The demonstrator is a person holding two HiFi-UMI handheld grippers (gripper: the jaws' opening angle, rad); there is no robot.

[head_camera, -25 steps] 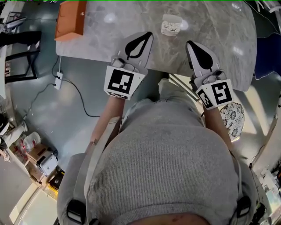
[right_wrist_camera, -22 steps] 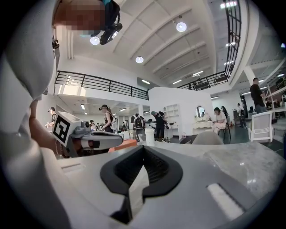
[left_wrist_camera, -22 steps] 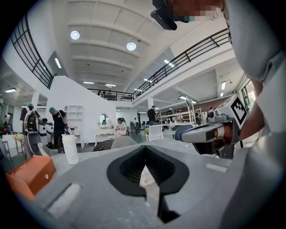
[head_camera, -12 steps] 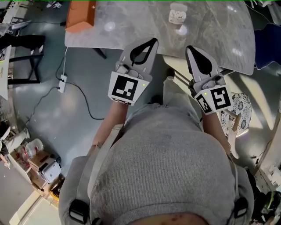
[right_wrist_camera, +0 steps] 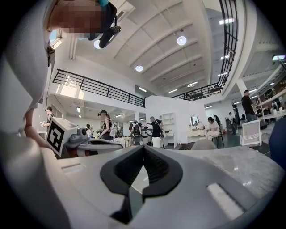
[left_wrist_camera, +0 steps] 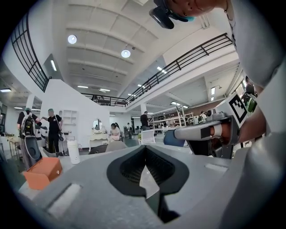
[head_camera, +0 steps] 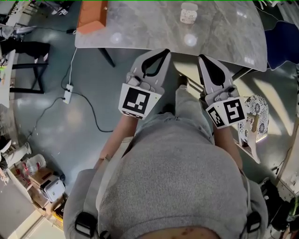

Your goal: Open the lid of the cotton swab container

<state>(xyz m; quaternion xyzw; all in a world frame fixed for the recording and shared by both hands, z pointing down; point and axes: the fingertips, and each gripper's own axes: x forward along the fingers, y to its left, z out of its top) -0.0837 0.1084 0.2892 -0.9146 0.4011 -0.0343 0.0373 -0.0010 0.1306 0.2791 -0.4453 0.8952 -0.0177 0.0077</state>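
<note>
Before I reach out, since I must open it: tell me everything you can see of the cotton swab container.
The cotton swab container is a small pale cylinder, speckled on its side, with a white lid that looks closed. It stands upright on the far part of the grey marbled table; nothing touches it.

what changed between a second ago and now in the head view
The left gripper and the right gripper drew back from over the table to its near edge, farther from the cotton swab container. Nothing was taken hold of or let go. Both grippers stay shut and empty; the container stands where it was.
</note>
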